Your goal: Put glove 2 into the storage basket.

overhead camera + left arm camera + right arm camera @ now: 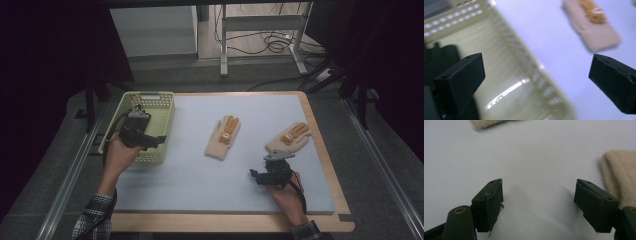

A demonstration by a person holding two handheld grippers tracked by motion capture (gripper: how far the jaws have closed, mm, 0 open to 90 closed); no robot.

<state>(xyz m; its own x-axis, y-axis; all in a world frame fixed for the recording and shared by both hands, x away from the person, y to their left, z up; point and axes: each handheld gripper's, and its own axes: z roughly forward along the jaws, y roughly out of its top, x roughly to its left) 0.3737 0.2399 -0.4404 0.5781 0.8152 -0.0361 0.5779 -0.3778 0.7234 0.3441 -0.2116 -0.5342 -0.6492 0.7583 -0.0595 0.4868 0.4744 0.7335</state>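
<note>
Hovering left tool (136, 131) over basket (162, 116)

basket (529, 75): your left gripper view shows it motion-blurred, cut by the bottom edge.
right glove (621, 175): cut by the right edge in your right gripper view.
middle glove (486, 122): cuff alone inside the top edge.

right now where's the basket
In the high view the basket sits at the table's far left corner, on the left edge of the blue mat, under the left tongs; the nearest glove lies to its right.
</note>
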